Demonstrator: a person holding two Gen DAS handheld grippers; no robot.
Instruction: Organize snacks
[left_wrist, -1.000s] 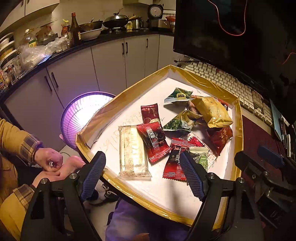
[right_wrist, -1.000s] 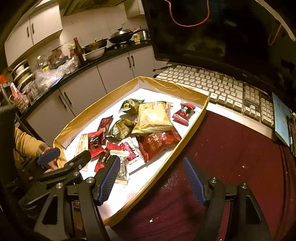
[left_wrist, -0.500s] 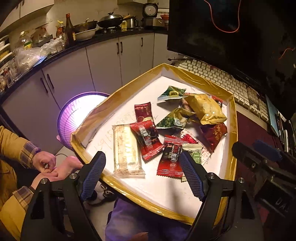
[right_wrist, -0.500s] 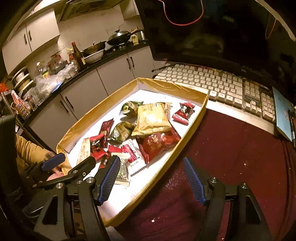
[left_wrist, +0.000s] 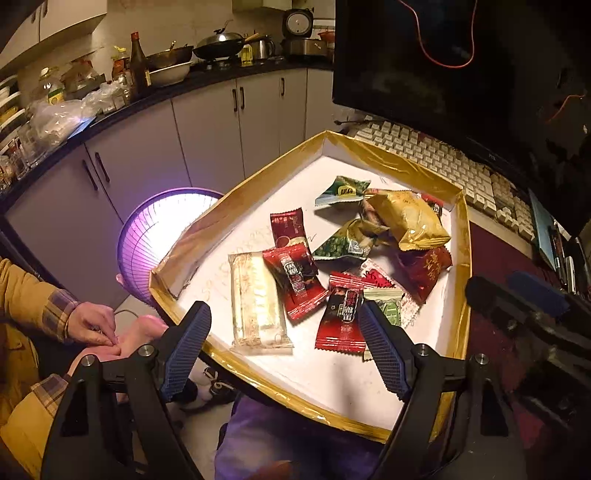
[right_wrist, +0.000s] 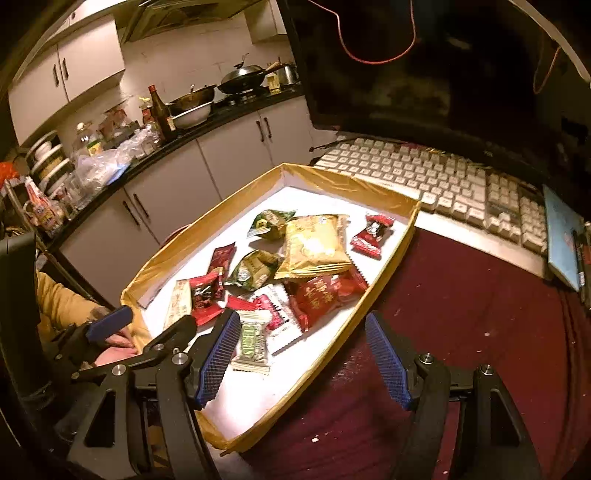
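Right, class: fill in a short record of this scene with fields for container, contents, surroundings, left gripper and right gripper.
container: gold-edged tray with a white floor
contents: loose snack packets, among them a gold bag, a pale long bar and a green-and-white packet
surroundings: keyboard beyond the tray, dark red table
left gripper: open, empty
right gripper: open, empty

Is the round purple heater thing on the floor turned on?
On, it seems. The round purple wire-grille heater beside the gold-edged white tray glows bright white-purple across its face.
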